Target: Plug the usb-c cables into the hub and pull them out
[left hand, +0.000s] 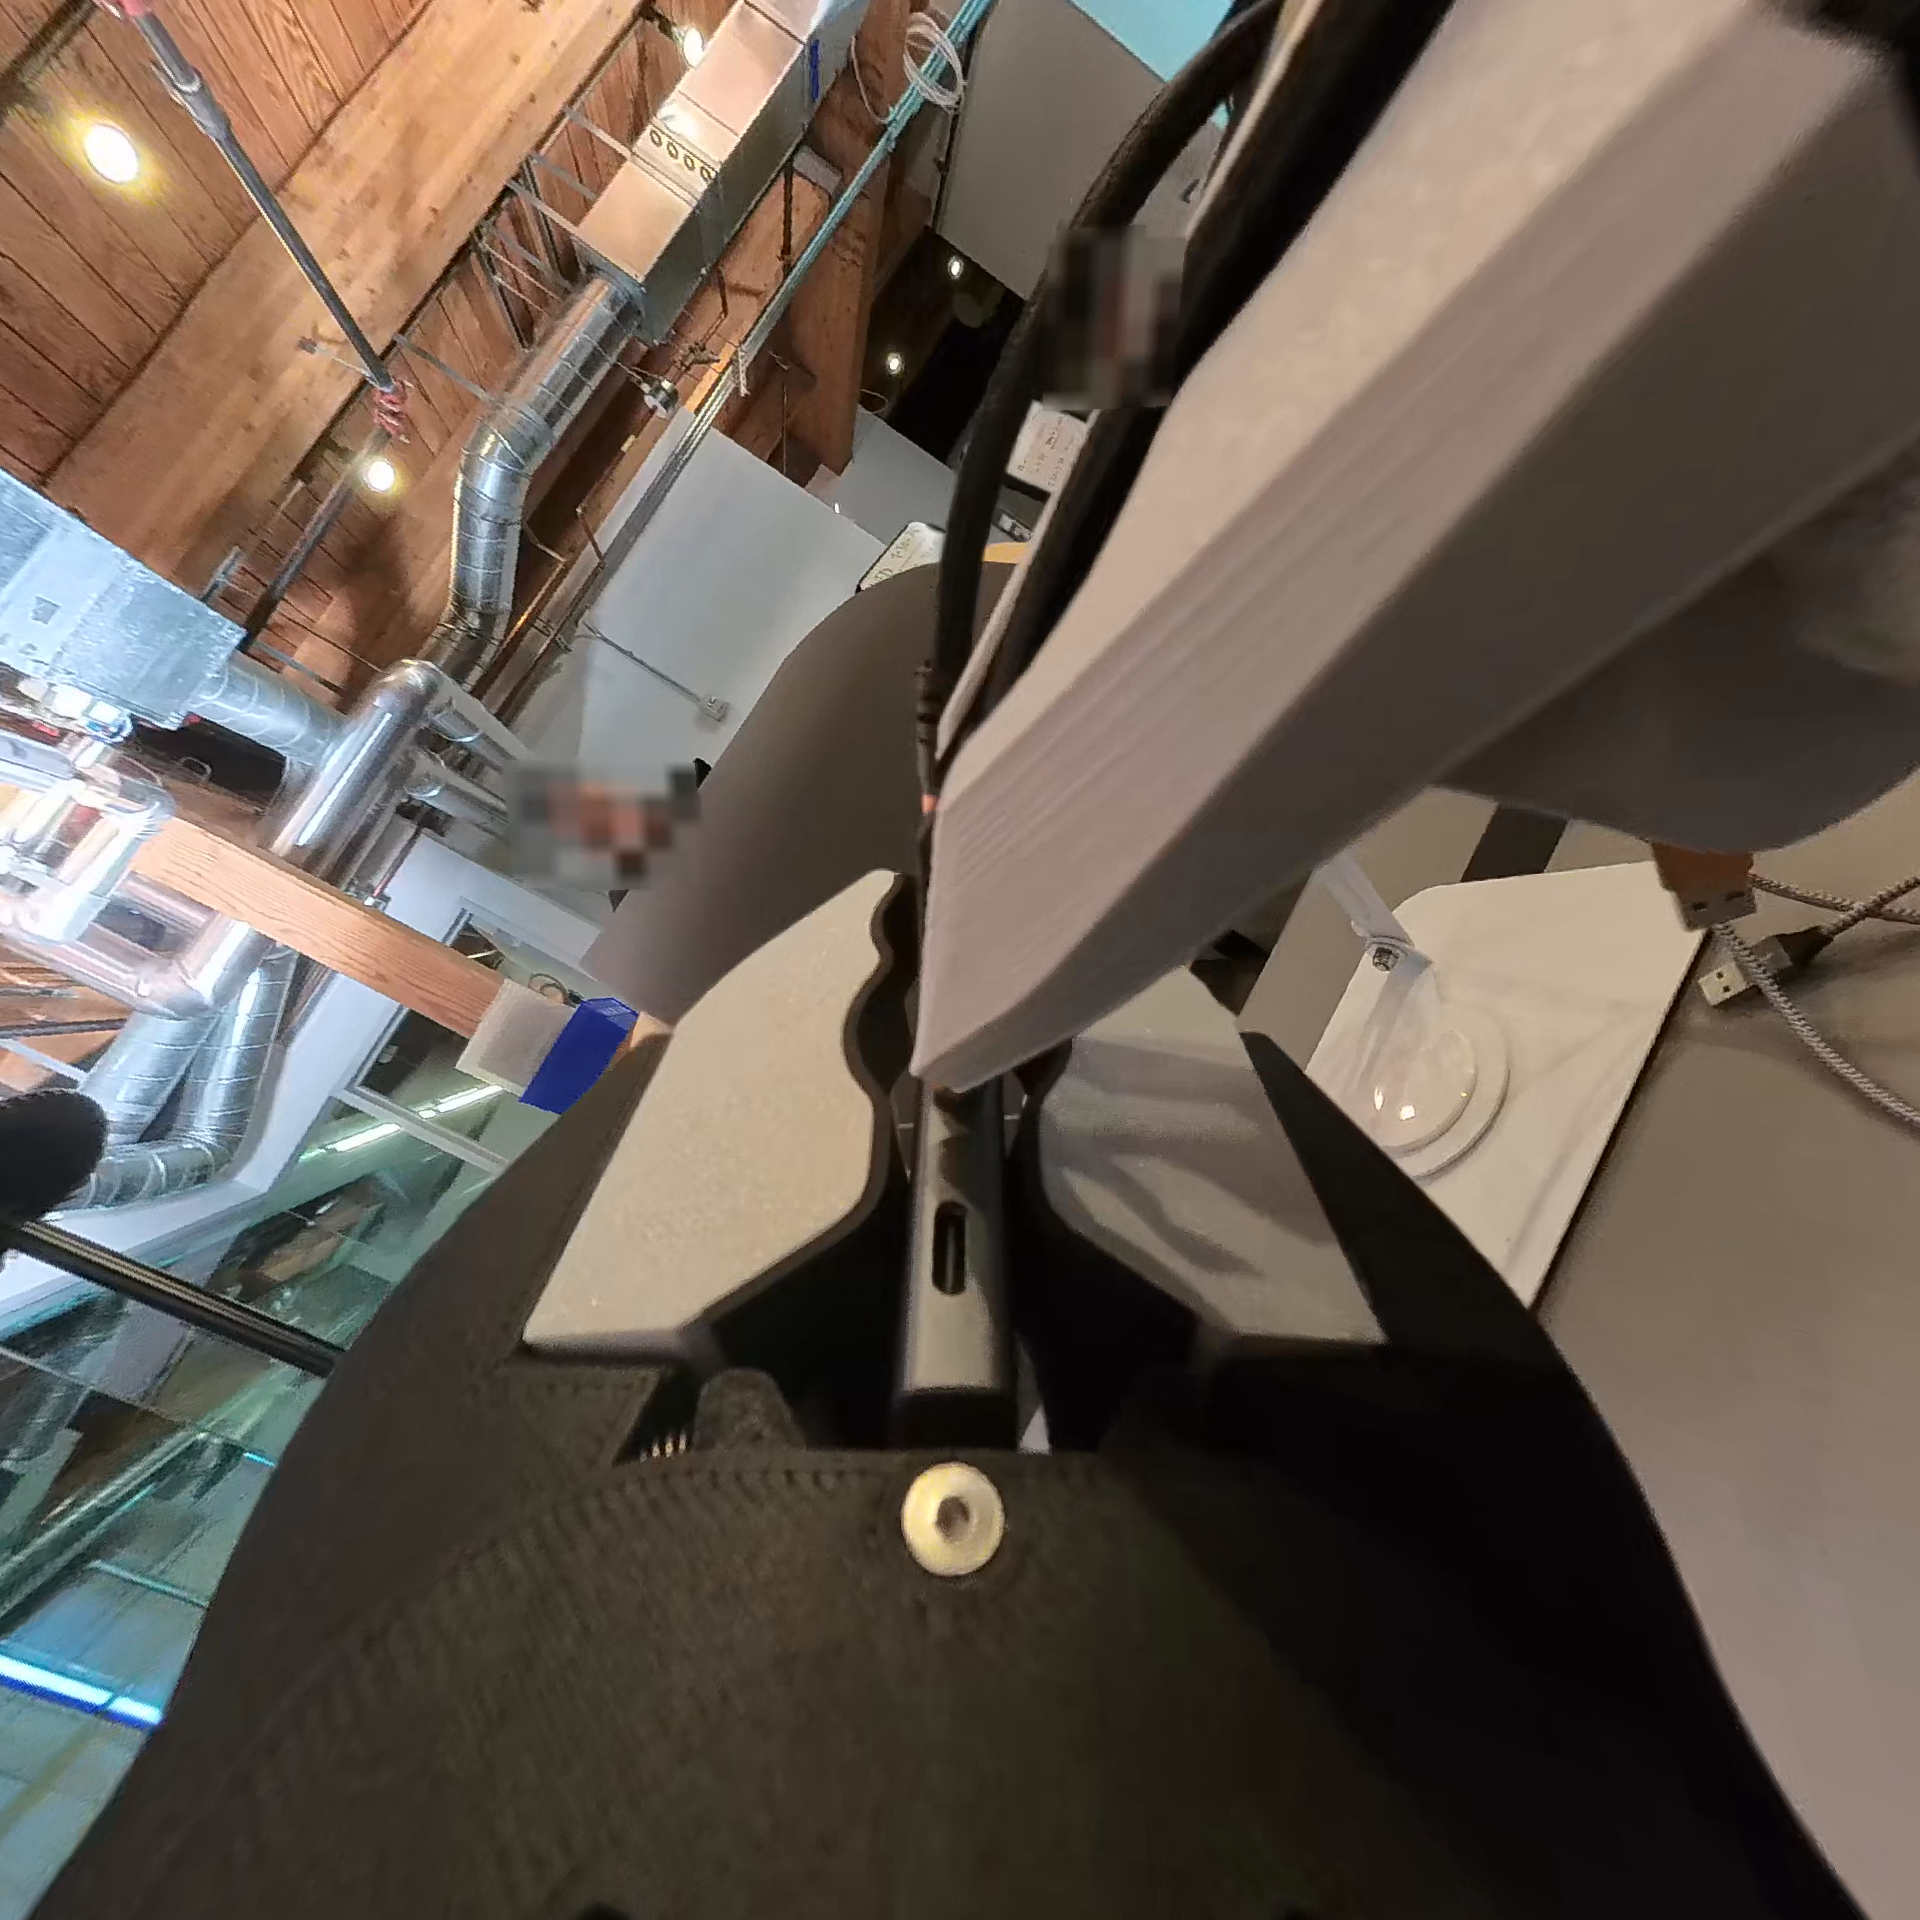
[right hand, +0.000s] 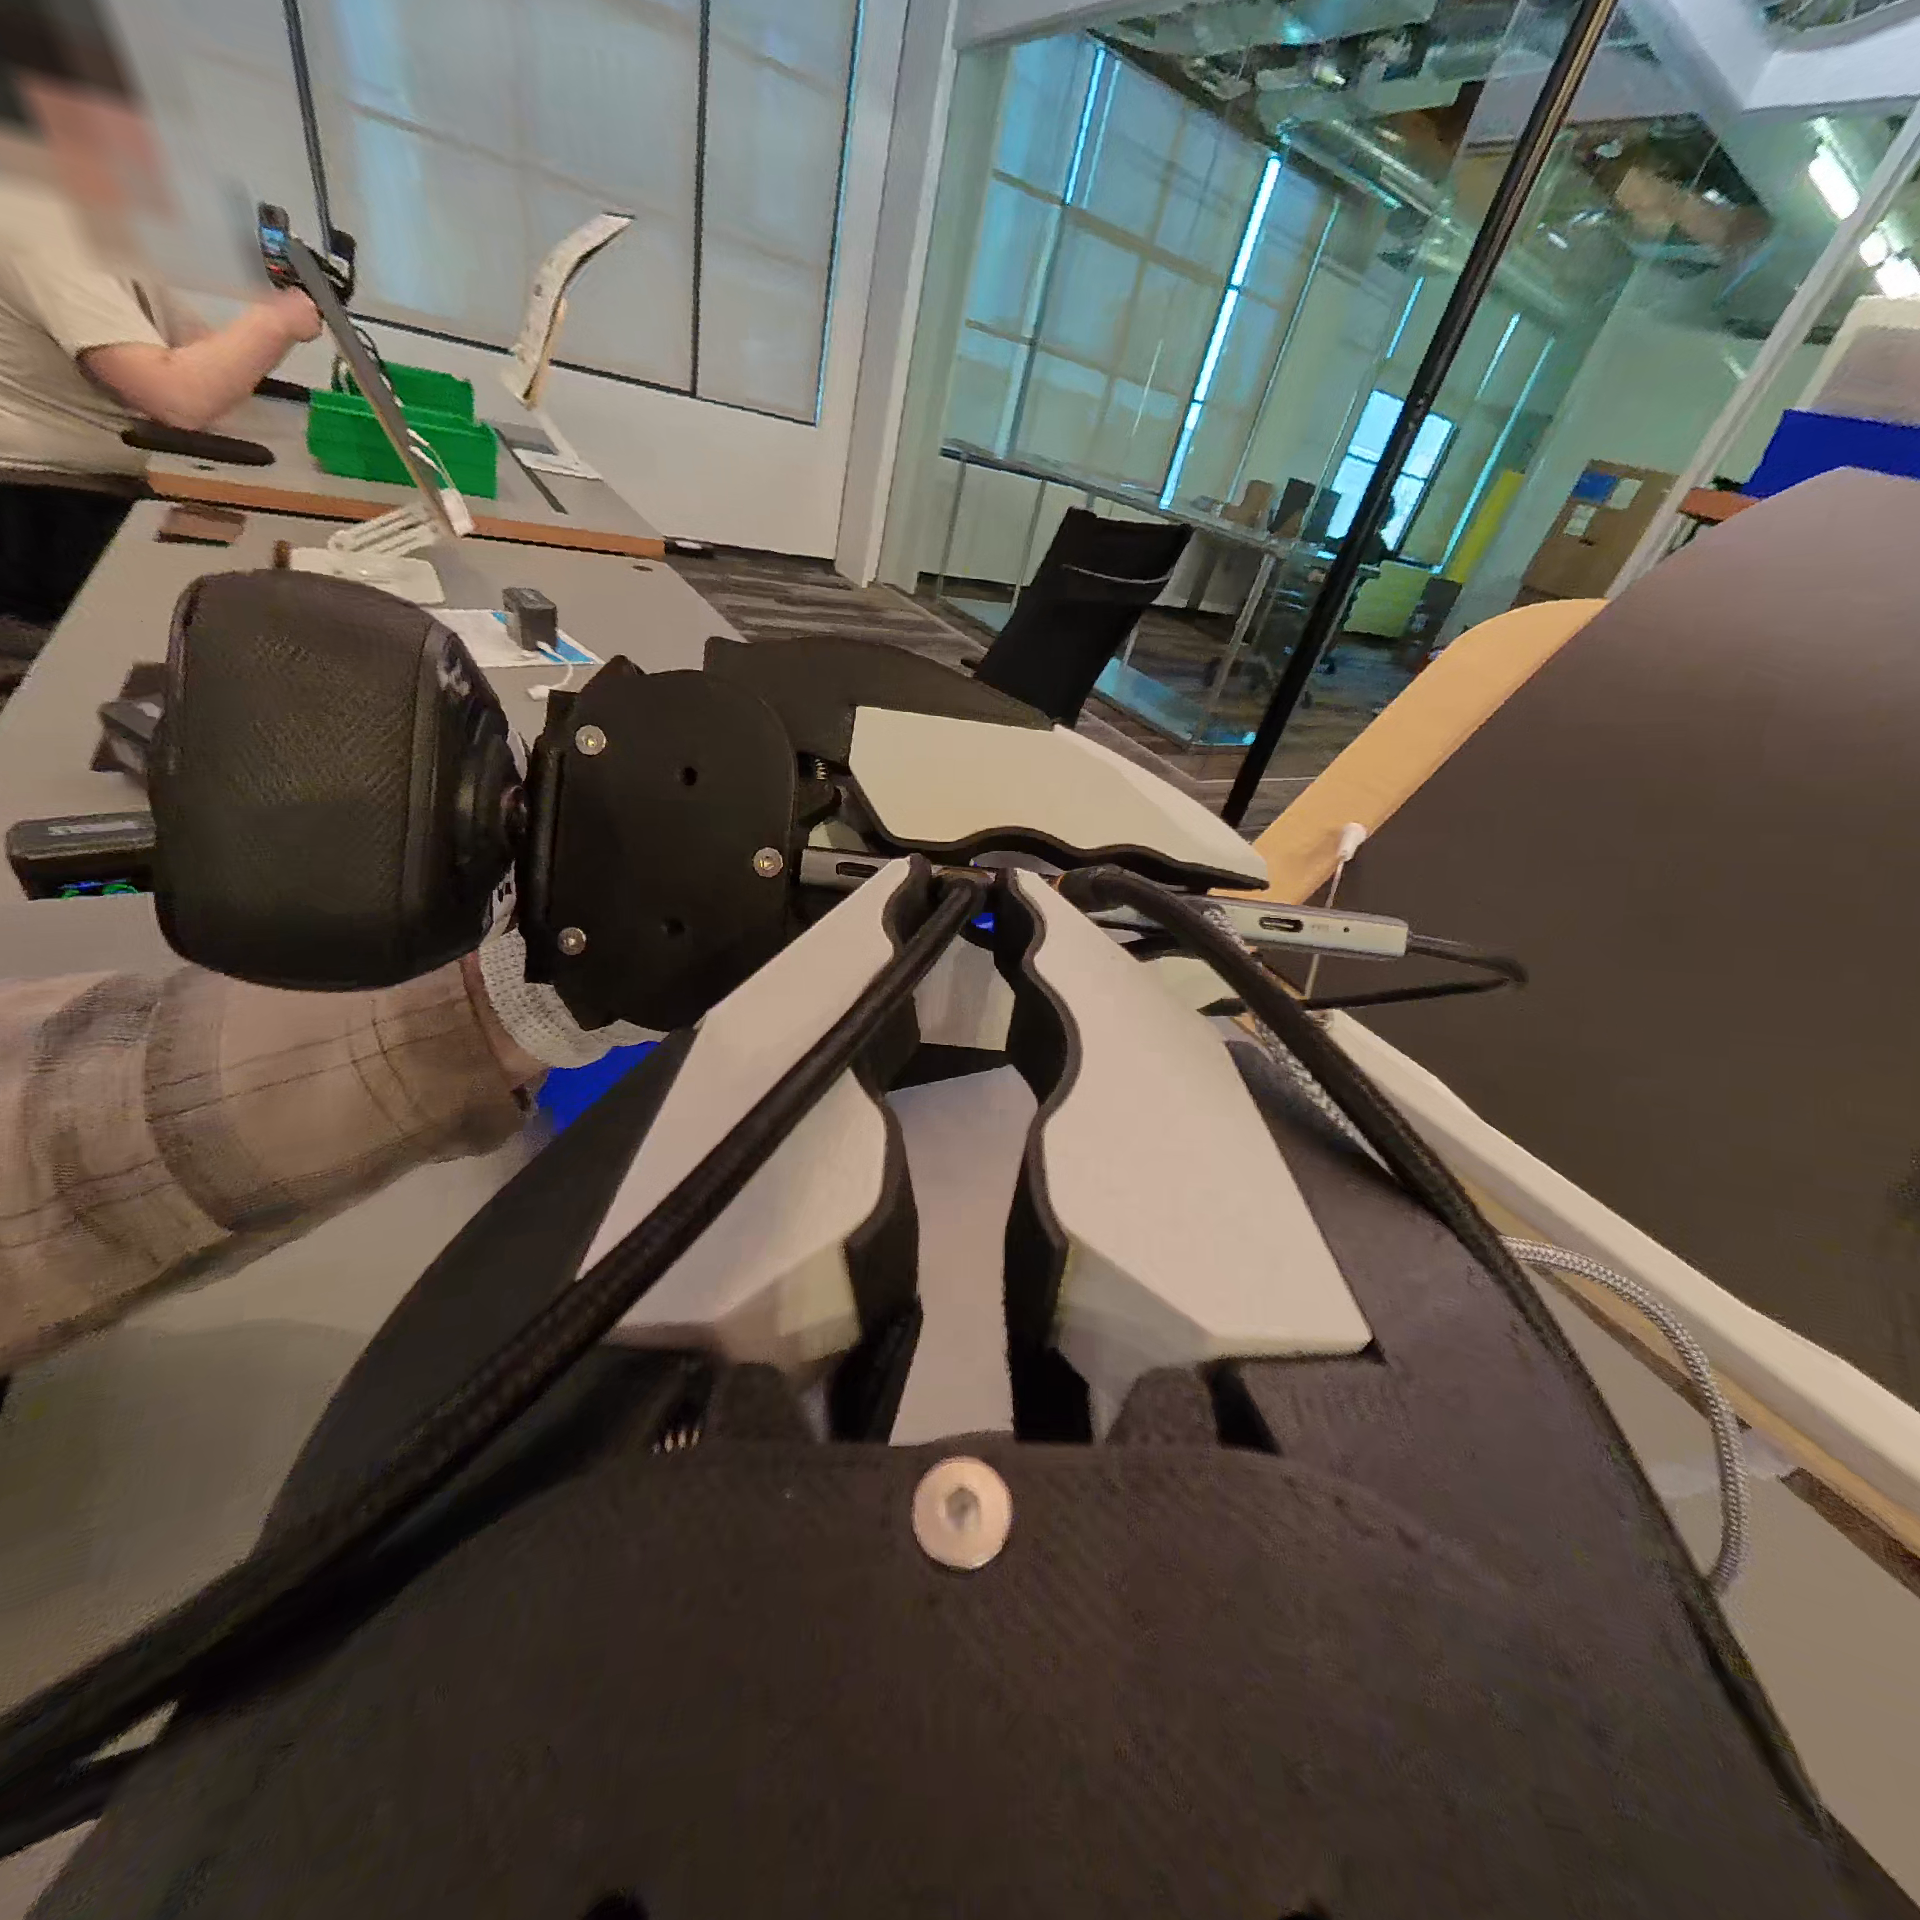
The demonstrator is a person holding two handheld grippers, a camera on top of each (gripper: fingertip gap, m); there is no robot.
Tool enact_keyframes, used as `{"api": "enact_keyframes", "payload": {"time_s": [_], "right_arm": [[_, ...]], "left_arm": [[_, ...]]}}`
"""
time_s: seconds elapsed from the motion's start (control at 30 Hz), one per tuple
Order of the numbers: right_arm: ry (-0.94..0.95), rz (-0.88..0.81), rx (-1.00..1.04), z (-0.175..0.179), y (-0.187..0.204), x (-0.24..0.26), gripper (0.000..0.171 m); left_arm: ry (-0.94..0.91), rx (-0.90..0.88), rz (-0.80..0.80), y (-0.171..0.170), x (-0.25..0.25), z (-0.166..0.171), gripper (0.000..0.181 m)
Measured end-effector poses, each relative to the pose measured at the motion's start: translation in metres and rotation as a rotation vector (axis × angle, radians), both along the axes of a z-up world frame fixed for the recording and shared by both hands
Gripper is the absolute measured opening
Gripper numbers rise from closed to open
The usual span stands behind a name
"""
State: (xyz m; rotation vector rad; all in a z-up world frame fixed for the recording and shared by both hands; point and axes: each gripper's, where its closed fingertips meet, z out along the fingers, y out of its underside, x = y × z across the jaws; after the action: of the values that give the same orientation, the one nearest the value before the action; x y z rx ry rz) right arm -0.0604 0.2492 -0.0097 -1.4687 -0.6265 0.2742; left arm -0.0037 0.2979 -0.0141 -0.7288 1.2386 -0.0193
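**Between our two claws: the hub and one plug**

Between the fingers of our left claw (left hand: pixel 935 1101) sits the hub (left hand: pixel 951 1299), a thin dark bar. The claw is closed tight on the hub's flat sides. The hub's long side runs the same way as the fingers, straight out from the camera. One small hole in its edge faces us and has nothing in it.

From the right wrist view, the hub (right hand: pixel 1299 925) lies sideways, from left to right, right in front of our right claw (right hand: pixel 961 883). This claw is almost shut. Its tips pinch the end of a black cable (right hand: pixel 748 1122), and the tips touch the hub's edge. The cable runs straight back over the left finger toward the camera. So we think the next move goes along these fingers: straight in to push, straight back to pull. The right claw is the one on the plug, and the left claw only holds the hub.

Some things are hard to see. The plug is hidden by the finger tips, so we cannot tell if it is in the hole or just out. In the left wrist view, a big grey finger (left hand: pixel 1351 582) of the right claw covers the far end of the hub. A second black cable (right hand: pixel 1351 1091) leaves the hub too, but its plug is hidden.
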Motion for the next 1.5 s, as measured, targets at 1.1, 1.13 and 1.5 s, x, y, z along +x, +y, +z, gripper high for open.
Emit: {"api": "enact_keyframes", "payload": {"time_s": [1.1, 1.13, 1.5], "right_arm": [[-0.095, -0.015, 0.046, 0.007, -0.009, -0.001, 0.010], [-0.086, -0.008, 0.044, 0.007, -0.010, -0.001, 0.010], [-0.109, -0.018, 0.023, 0.009, -0.013, -0.001, 0.010]], "left_arm": [[-0.027, 0.009, 0.011, -0.008, 0.003, 0.009, 0.016], [-0.030, 0.004, 0.005, -0.009, 0.003, 0.009, 0.016], [-0.057, -0.002, -0.011, -0.011, 0.003, 0.013, 0.016]]}}
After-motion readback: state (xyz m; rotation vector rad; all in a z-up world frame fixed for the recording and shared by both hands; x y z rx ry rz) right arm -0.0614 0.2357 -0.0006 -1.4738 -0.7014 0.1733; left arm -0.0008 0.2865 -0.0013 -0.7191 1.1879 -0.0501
